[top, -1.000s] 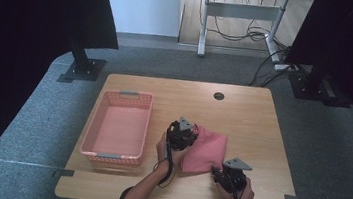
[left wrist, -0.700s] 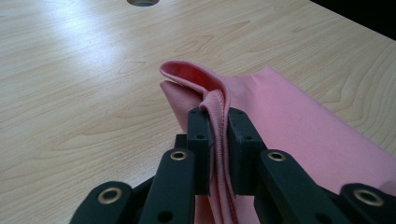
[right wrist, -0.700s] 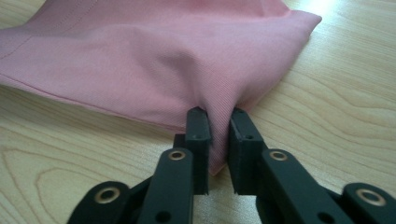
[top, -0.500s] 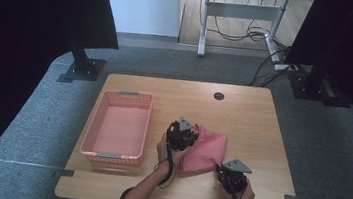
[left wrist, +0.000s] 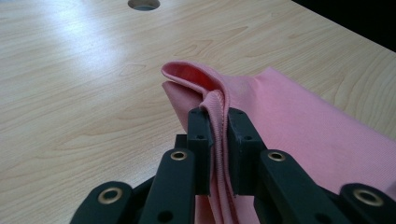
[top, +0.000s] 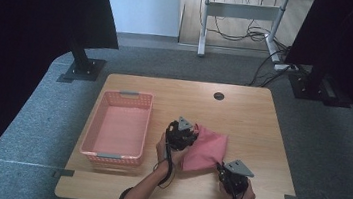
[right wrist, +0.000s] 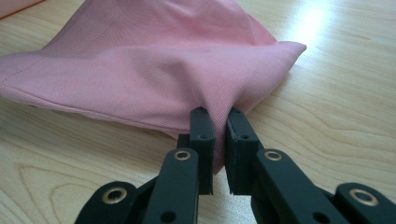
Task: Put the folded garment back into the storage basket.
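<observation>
A pink cloth (top: 206,150) lies folded on the wooden table (top: 263,119), right of centre. My left gripper (top: 190,131) is at the cloth's far left corner. In the left gripper view the left gripper (left wrist: 217,114) is shut on the cloth (left wrist: 303,121), pinching a hemmed fold that stands up between its pads. My right gripper (top: 222,166) is at the cloth's near right corner. The right gripper view has the right gripper (right wrist: 218,114) shut on a bunched bit of the cloth (right wrist: 154,60), which drapes away from it on the table.
A pink plastic basket (top: 91,130) stands on the table's left half, close to my left hand. A round cable hole (top: 219,96) sits near the far edge. Bare wood lies beyond and to the right of the cloth.
The right hand has shifted slightly at the cloth's near corner. The left gripper and the cloth stay where they were.
</observation>
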`<state>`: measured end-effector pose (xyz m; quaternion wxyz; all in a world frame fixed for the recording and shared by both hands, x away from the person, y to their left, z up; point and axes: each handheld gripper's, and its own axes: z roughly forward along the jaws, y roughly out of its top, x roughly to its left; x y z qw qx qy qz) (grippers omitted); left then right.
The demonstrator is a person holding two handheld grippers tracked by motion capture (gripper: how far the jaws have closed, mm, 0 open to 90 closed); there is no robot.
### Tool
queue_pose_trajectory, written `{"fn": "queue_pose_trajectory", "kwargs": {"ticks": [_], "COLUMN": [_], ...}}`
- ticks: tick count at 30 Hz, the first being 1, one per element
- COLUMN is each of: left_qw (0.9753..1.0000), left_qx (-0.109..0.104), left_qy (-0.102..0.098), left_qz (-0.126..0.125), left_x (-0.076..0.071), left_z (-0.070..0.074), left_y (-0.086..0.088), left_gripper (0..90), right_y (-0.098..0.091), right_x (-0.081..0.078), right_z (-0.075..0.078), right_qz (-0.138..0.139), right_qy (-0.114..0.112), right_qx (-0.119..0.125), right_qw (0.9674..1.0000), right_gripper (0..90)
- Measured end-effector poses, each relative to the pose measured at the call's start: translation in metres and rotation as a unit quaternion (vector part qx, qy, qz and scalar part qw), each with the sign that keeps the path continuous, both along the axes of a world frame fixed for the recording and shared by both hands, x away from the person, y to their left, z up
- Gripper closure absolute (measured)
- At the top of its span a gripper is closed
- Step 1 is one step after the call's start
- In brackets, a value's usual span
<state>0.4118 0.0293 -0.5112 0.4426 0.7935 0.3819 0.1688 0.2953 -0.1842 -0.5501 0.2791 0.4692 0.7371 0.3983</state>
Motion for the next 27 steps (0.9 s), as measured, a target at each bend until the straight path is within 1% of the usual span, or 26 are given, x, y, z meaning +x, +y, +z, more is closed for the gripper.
{"fn": "queue_pose_trajectory", "kwargs": {"ticks": [3, 6, 12, 16, 18, 27], "left_qw": [1.0000, 1.0000, 0.9999, 0.9999, 0.9999, 0.9998], "left_qx": [-0.001, -0.001, -0.012, -0.010, -0.013, -0.015], "left_qy": [-0.002, -0.004, -0.005, -0.008, -0.010, -0.015], "left_qz": [0.000, 0.002, 0.002, 0.000, 0.000, -0.003], "left_x": [0.000, -0.001, -0.001, -0.001, -0.002, -0.005], "left_z": [0.002, 0.004, 0.010, 0.013, 0.015, 0.022], "left_y": [0.000, 0.001, 0.003, 0.004, 0.004, 0.007], "left_gripper": [80.0, 80.0, 80.2, 80.2, 80.2, 80.2], "right_y": [0.000, 0.000, -0.001, -0.001, -0.001, -0.001], "right_x": [-0.001, -0.002, -0.004, -0.005, -0.006, -0.010], "right_z": [0.001, 0.003, 0.005, 0.006, 0.007, 0.014], "right_qz": [0.000, -0.003, -0.003, -0.001, -0.002, -0.004], "right_qy": [-0.004, -0.015, -0.024, -0.026, -0.030, -0.046], "right_qx": [0.000, 0.004, 0.007, 0.011, 0.013, 0.020], "right_qw": [1.0000, 0.9999, 0.9997, 0.9996, 0.9995, 0.9988], "right_gripper": [83.4, 83.3, 83.4, 83.3, 83.4, 83.3]}}
